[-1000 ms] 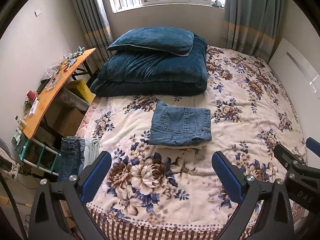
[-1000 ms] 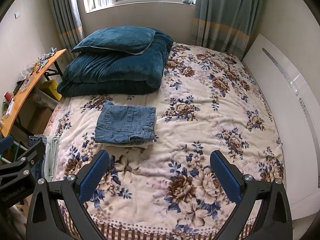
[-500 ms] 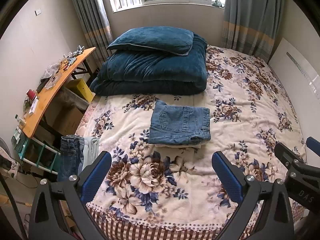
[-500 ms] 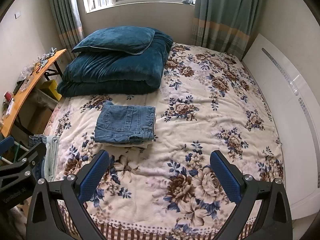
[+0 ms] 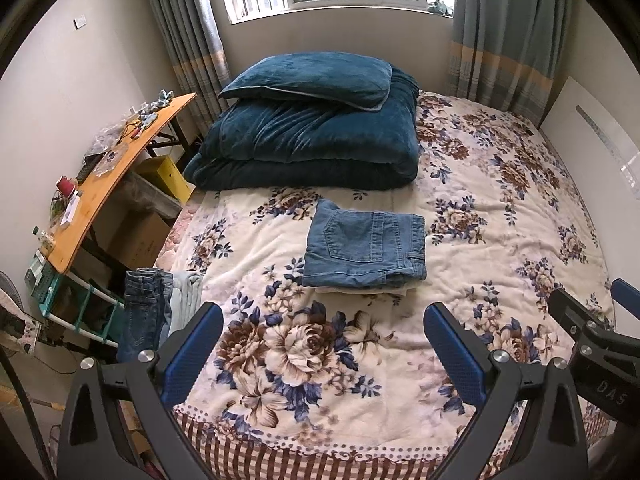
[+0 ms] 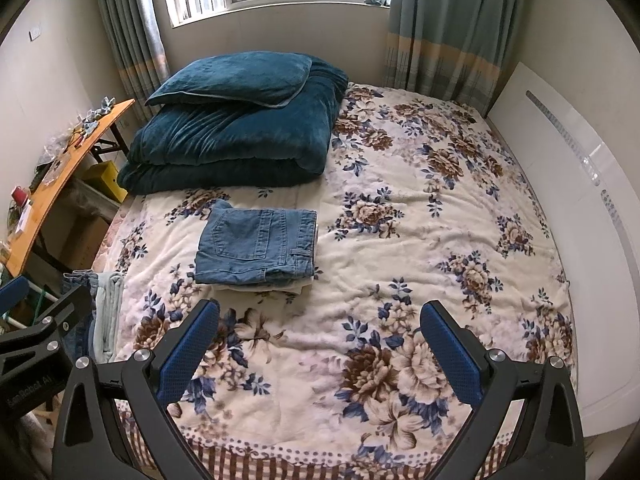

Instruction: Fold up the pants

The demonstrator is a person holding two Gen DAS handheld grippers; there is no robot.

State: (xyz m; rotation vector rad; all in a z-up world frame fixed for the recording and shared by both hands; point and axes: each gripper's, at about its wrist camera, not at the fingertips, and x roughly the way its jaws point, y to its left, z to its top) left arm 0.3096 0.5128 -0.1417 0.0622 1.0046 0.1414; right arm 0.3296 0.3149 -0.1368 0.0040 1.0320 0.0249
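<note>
— Hardly anything has moved since the earlier frames: both views have only drifted a touch, and the folded jeans (image 5: 364, 250) lie just where they did, in the middle of the floral bedspread (image 5: 500, 240).

— Run it left to right for me.

— At the far left, more pants (image 5: 146, 312) hang over the bed's left edge — dark denim, with a paler pair (image 5: 186, 300) just beside it. Next comes the left gripper (image 5: 322, 350), jaws spread wide, nothing between its blue pads (image 5: 190, 354). Ahead of it sits the folded stack, resting on a cream garment (image 5: 360, 290) whose edge peeks out underneath. Behind them a teal duvet (image 5: 312, 144) carries a pillow (image 5: 308, 78). At the right is the right gripper (image 6: 320, 348), likewise wide open and empty.

— So the folding is done?

— For that pair, I'd judge so; it looks square and tidy. The hanging ones seem to be what's left.

— How would they handle?

— Denim is heavy for cloth, stiffish at seams and waistband but floppy through the legs — my guess is it sags and drags if pinched at one point. I'd take the waistband at both corners, one gripper each, where the thick layers give the pads something to bite.

— Any risk?

— Catching the paler pair along with the dark one; they touch.
</note>
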